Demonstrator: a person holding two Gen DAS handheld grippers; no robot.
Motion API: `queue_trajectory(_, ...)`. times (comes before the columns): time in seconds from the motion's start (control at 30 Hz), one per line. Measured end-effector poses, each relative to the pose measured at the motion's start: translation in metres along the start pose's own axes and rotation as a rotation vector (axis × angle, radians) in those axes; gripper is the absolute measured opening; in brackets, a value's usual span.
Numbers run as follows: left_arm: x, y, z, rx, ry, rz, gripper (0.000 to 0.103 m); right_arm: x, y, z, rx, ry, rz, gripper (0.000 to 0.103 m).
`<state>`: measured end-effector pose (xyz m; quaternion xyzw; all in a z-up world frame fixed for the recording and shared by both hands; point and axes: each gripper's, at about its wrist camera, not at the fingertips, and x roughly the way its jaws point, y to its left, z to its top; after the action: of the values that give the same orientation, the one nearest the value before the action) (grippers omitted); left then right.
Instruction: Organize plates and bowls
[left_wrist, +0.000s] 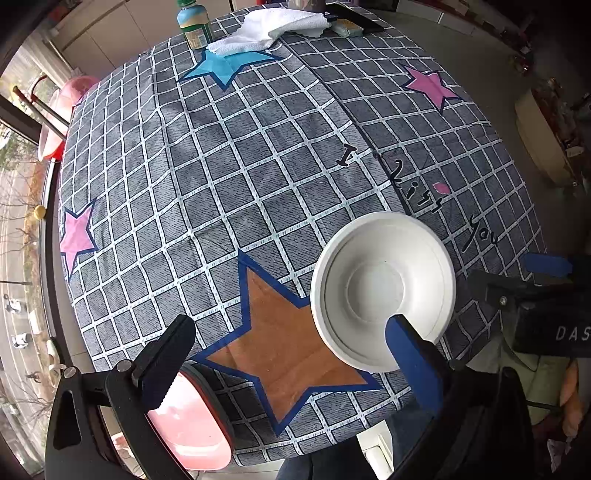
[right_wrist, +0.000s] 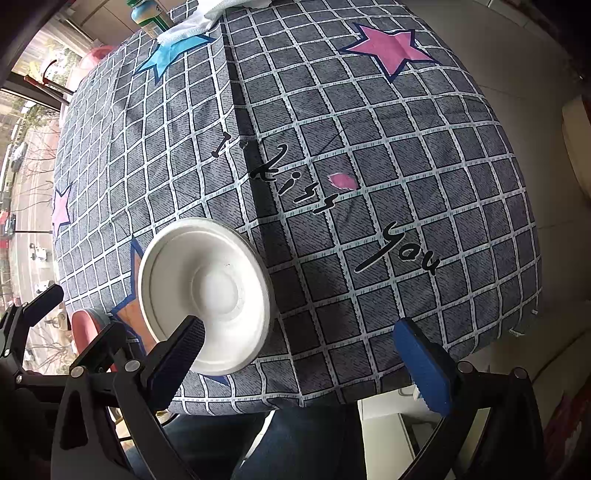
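Note:
A white bowl (left_wrist: 382, 291) sits upright on the checked tablecloth near the table's front edge, beside an orange star print. It also shows in the right wrist view (right_wrist: 207, 291). My left gripper (left_wrist: 291, 363) is open above the front edge, with its right finger in front of the bowl's near rim. My right gripper (right_wrist: 306, 354) is open too, its left finger in front of the bowl's near rim. Both grippers are empty. The right gripper's tip shows in the left wrist view (left_wrist: 546, 266), right of the bowl.
A pink stool (left_wrist: 192, 421) stands below the table's front edge. At the far edge are a white towel (left_wrist: 269, 29), a bottle (left_wrist: 194, 26) and a small packet (left_wrist: 347, 27). Another pink seat (left_wrist: 70, 96) stands far left. A round wooden table (left_wrist: 543, 140) stands to the right.

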<state>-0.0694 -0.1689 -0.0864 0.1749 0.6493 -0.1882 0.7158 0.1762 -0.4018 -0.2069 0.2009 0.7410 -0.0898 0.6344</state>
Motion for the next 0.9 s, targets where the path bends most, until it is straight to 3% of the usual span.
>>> queue_trajectory(0.9, 0.014, 0.001, 0.001, 0.004, 0.049, 0.0, 0.103, 0.017, -0.001, 0.001, 0.021, 0.051, -0.004, 0.103)
